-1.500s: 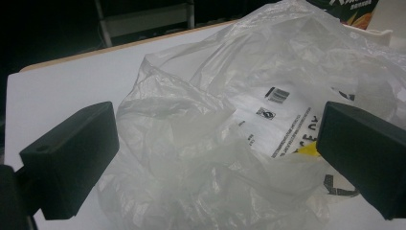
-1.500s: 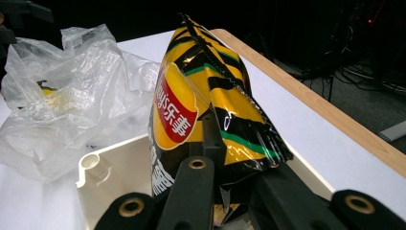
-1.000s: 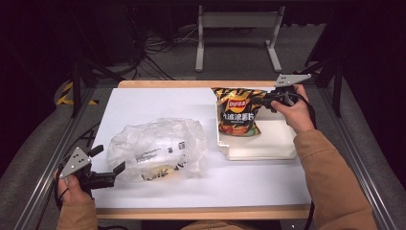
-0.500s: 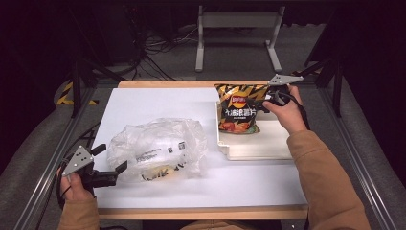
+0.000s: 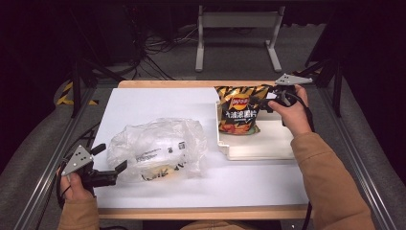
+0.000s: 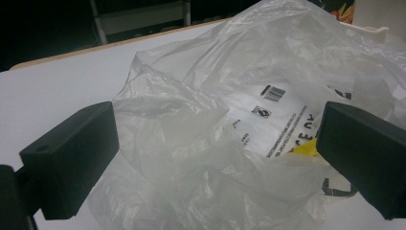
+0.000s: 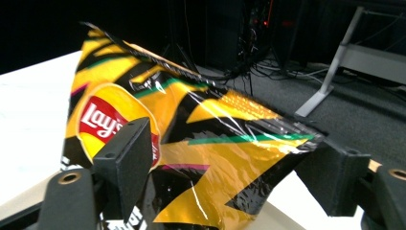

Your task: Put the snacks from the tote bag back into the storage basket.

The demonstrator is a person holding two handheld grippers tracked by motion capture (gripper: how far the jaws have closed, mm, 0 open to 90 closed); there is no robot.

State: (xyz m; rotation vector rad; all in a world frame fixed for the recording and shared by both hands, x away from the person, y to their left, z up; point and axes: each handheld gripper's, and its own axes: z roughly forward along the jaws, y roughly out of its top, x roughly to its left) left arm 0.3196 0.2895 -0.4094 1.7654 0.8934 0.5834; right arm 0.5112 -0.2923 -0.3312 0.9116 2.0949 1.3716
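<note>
Right claw (image 5: 261, 103) has just been opening; its jaws stand apart, the Lay's chip bag (image 5: 238, 111) between them with its upper corner unpinched. Below the claw, the bag's bottom sits in a white tray (image 5: 268, 148), its lower print hidden. Left claw (image 5: 111, 165) gapes at the near edge of a crumpled clear plastic bag (image 5: 158, 149) on the bench (image 5: 143, 103); its contents are hard to make out.

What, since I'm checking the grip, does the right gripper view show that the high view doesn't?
Right gripper view: the right gripper, its jaws just opening, flanks the chip bag at its top without pinching it. High view: the white tray holding it, the plastic bag, the left gripper. Both: the chip bag, the white table.
</note>
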